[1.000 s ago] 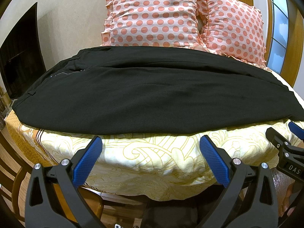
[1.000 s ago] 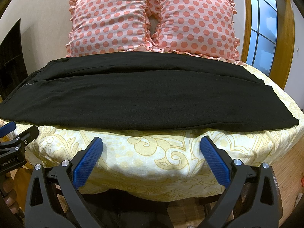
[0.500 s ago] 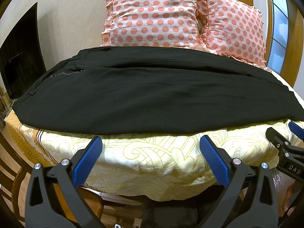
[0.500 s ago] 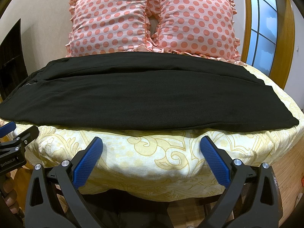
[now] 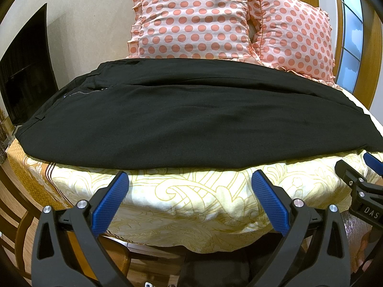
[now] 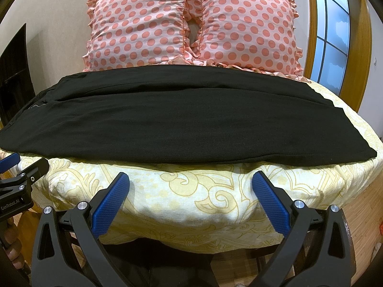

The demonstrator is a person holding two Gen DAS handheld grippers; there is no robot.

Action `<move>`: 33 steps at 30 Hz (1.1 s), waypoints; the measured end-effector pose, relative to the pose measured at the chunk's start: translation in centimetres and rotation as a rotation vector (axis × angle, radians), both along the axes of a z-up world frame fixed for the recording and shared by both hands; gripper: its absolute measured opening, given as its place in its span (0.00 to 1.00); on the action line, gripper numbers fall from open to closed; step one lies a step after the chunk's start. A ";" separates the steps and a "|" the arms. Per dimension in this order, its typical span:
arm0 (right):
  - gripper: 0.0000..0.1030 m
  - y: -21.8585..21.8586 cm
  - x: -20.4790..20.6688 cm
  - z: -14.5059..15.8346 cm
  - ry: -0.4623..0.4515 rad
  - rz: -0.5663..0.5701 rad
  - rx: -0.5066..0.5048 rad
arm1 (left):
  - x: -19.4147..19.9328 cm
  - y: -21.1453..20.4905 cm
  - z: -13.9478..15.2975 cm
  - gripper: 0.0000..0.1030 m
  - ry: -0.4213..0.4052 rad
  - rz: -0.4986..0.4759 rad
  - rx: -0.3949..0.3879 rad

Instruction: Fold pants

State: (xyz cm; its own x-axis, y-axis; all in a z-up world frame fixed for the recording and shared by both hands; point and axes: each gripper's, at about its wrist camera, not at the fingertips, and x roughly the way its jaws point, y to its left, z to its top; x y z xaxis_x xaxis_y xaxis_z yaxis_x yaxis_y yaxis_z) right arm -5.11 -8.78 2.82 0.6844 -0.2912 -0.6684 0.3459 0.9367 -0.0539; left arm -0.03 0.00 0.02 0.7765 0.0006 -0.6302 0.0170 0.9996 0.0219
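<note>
Yellow scroll-print bedding (image 5: 191, 205) covers the bed, bulging over the near edge; two pink pillows (image 6: 191, 24) with coral dots lean side by side against the beige wall (image 5: 91, 19) at the head; a dark flat panel (image 5: 26, 71), maybe a TV, stands off to the left; a wood-framed window (image 6: 332, 35) is on the right, with wood flooring (image 6: 363, 205) below that side; bits of a wooden chair (image 5: 16, 224) show low on the left.

The pants (image 5: 191, 124) are black and laid out flat across the bed, lengthwise left to right; the waist end with its zipper (image 5: 83, 92) sits to the left, the leg ends (image 6: 359, 143) reach the right edge; one leg lies on top of the other, so it looks like a single wide band.

The left gripper (image 5: 190, 198) hangs just off the near edge of the bed, blue pads spread wide, nothing between them; the pants' near hem sits just beyond its fingertips, not touching. The right gripper (image 6: 190, 198) is the same deal further right, spread wide and empty, pants just past the tips. Each one peeks into the other's view at the frame edge.

Compared with half a second and a second ago, honestly nothing's different; both tools sit in the same spot and the fabric hasn't shifted.
</note>
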 end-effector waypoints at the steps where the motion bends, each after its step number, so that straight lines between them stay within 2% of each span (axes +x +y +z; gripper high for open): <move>1: 0.99 0.0 0.0 0.0 0.000 0.000 0.000 | 0.0 0.0 0.0 0.98 0.000 0.000 0.000; 19: 0.99 0.0 0.0 0.0 0.001 0.000 0.001 | 0.0 0.0 0.0 0.98 -0.003 0.001 0.000; 25: 0.99 0.0 -0.4 -0.2 -0.040 0.001 -0.015 | 0.0 0.3 0.2 0.98 -0.021 -0.007 0.002; 28: 0.99 0.1 -0.4 0.0 -0.026 0.018 -0.007 | -0.2 0.3 0.2 0.98 -0.028 -0.023 0.000; 33: 0.99 -1.1 -0.1 0.5 -0.010 0.063 0.004 | -0.4 0.0 0.7 0.98 -0.037 -0.017 0.038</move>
State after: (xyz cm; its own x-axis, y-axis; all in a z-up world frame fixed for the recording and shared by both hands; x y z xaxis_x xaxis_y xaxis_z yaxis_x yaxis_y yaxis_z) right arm -5.26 -9.84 3.32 0.7081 -0.2443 -0.6625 0.2867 0.9569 -0.0464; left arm -0.45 0.01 0.69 0.7996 0.0108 -0.6004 0.0326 0.9976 0.0612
